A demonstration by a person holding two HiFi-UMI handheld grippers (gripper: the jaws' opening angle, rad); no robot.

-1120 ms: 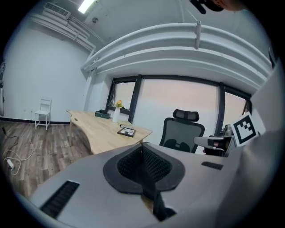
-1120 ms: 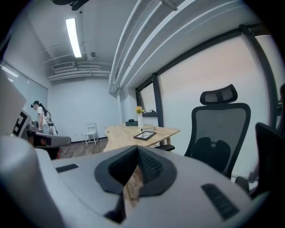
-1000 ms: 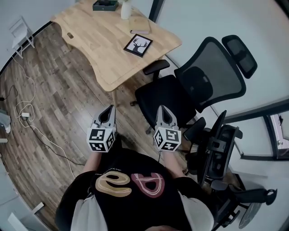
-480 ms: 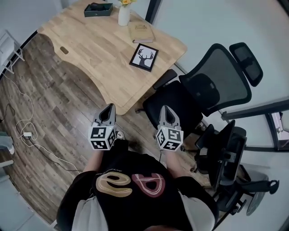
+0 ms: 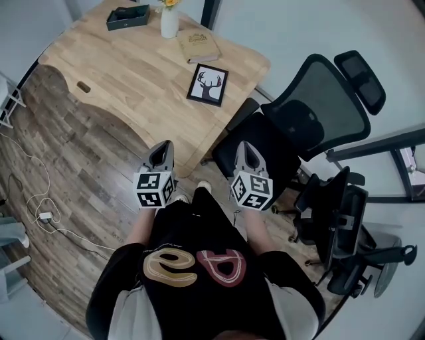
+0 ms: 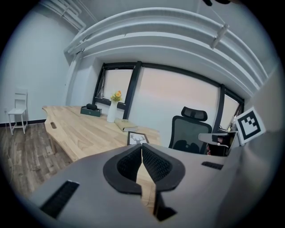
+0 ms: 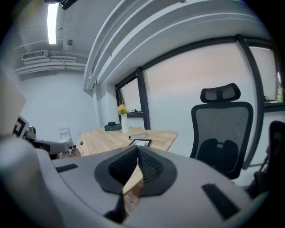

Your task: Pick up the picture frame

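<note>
Left gripper [image 5: 160, 157] and right gripper [image 5: 246, 157] both pressed together, empty, short of the picture frame [image 5: 207, 84] lying flat on the surface [image 5: 119, 66].

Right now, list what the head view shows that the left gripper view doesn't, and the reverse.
Head view only: the person's black shirt and the white cable on the wood floor.

Left gripper view only: the windows behind the desk, the ceiling, and the left tool seen close up, its jaws shut with nothing between them.

Both: the desk, with the picture frame, book, vase and dark box on it, and the black office chair beside it.
</note>
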